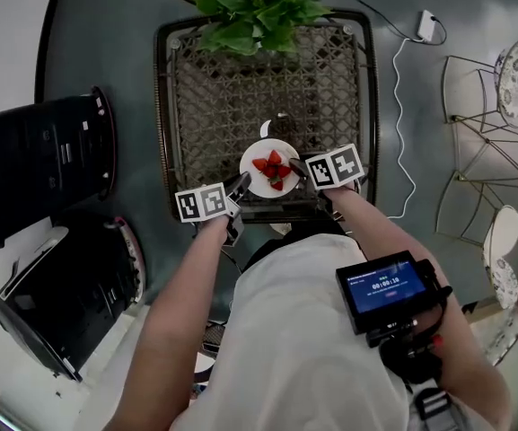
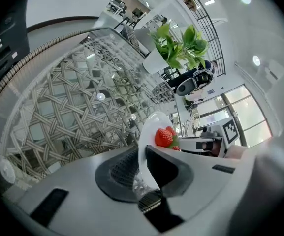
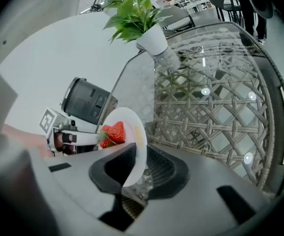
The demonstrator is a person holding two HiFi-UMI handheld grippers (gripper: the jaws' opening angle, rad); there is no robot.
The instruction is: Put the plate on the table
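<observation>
Closest to me, a small black monitor with a lit blue screen [image 1: 387, 285] hangs at my chest. Past it my arms reach forward. My left gripper [image 1: 239, 187] [image 2: 142, 157] has its fingers pressed onto the left rim of a round white ceramic plate [image 1: 272, 145] [image 2: 150, 126], one above the rim and one below. My right gripper [image 1: 300, 168] [image 3: 136, 157] has its fingers pinching the opposite rim of the same plate [image 3: 133, 124] in the same way. So the plate is gripped between the two, edge to edge.

A small heap of red strawberries with green tops [image 1: 274, 171] [image 2: 164, 136] [image 3: 114, 132] sits in the middle of the plate.

The plate is over the near edge of a rectangular glass-topped counter of woven wicker with a dark frame [image 1: 232, 88] [image 2: 73, 112] [image 3: 215, 107]. I cannot tell whether its base touches the glass.

At the far edge of the counter stands a leafy green plant in a white pot [image 1: 259, 7] [image 2: 180, 45] [image 3: 132, 11], well apart from the plate.

To my left, off the counter, two black hard cases [image 1: 48, 155] lie on the floor.
</observation>
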